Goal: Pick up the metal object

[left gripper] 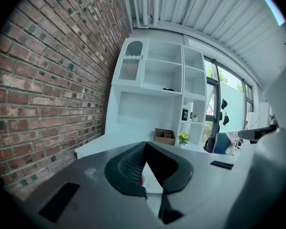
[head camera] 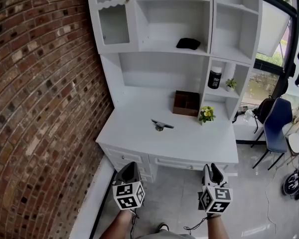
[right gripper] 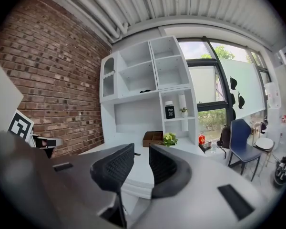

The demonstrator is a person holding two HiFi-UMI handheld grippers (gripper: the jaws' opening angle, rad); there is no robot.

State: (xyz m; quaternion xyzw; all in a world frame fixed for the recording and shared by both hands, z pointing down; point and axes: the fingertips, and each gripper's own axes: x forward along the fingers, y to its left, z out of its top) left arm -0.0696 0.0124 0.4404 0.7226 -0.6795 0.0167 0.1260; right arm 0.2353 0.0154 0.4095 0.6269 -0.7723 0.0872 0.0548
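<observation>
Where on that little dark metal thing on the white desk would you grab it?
Probably across its slim middle, from above. The small dark metal object lies flat and elongated on the white desk, nothing crowding it, so the open right claw could straddle its narrow width.

right gripper (right gripper: 141, 150): jaws apart, holding nothing. beyond: white desk (right gripper: 139, 173) with shelves, brown box (right gripper: 152, 138), yellow flowers (right gripper: 170, 139), black jar (right gripper: 169, 110), blue chair (right gripper: 241, 140), brick wall (right gripper: 57, 80).
</observation>
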